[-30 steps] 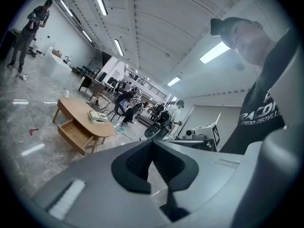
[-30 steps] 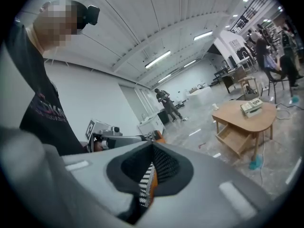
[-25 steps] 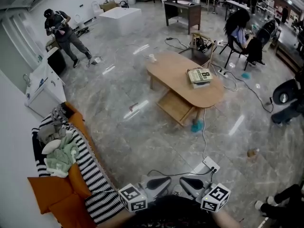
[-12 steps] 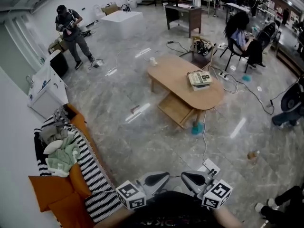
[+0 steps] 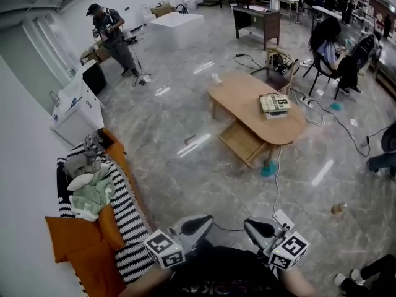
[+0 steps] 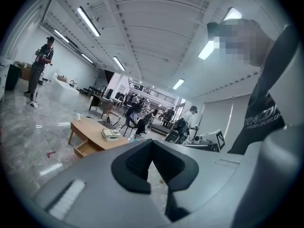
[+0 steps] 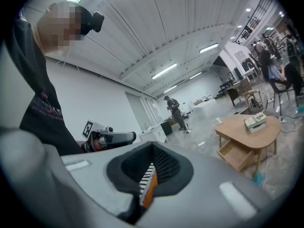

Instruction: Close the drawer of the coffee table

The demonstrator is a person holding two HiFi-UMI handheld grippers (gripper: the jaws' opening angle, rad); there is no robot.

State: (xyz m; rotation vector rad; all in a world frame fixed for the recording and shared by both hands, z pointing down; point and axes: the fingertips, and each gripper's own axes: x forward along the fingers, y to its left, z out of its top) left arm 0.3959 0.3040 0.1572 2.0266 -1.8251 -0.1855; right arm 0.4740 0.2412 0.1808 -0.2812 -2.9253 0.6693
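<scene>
The oval wooden coffee table (image 5: 247, 98) stands far ahead on the marble floor, with a stack of books (image 5: 275, 103) on top. Its drawer (image 5: 242, 142) is pulled out towards me. Both grippers sit close to my body at the bottom of the head view, far from the table. My left gripper (image 5: 201, 223) is shut and holds nothing. My right gripper (image 5: 252, 225) is also shut and empty. In the left gripper view the table (image 6: 90, 128) and open drawer (image 6: 84, 149) appear small beyond the jaws. The right gripper view shows the table (image 7: 247, 128) and drawer (image 7: 232, 155) at right.
An orange sofa with a striped blanket (image 5: 114, 218) lies to my left. A white power strip (image 5: 283, 218) and its cable run towards the table, near a teal object (image 5: 268, 169). A person (image 5: 114, 33) stands at the back left; another sits at the back right (image 5: 328, 42).
Both grippers have risen a little and stayed shut. The table has slid to the right in the head view. The person at the back left has walked along.
</scene>
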